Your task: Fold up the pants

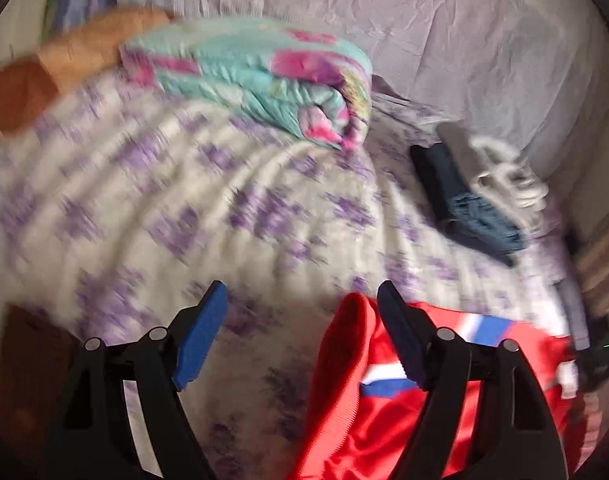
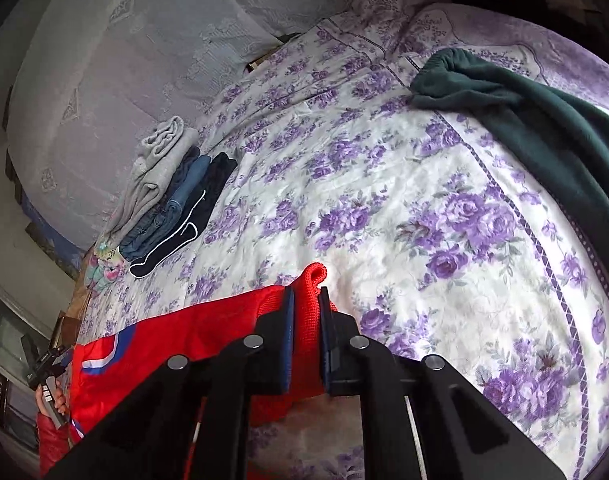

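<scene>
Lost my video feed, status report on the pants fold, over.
Right hand-held gripper shut on red knit-cuffed track pants. Left hand-held gripper open, empty. Floral bedspread ahead.

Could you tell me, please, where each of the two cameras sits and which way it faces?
Left wrist: sits behind the left gripper, looking along its open fingers over the flowered bedspread toward a rolled quilt; red pants lie lower right, unheld.
Right wrist: sits behind the right gripper, looking across the bed toward a green blanket; its fingers clamp the red pants' edge.
Shared: the pants, the bedspread, and the stack of folded clothes.
</scene>
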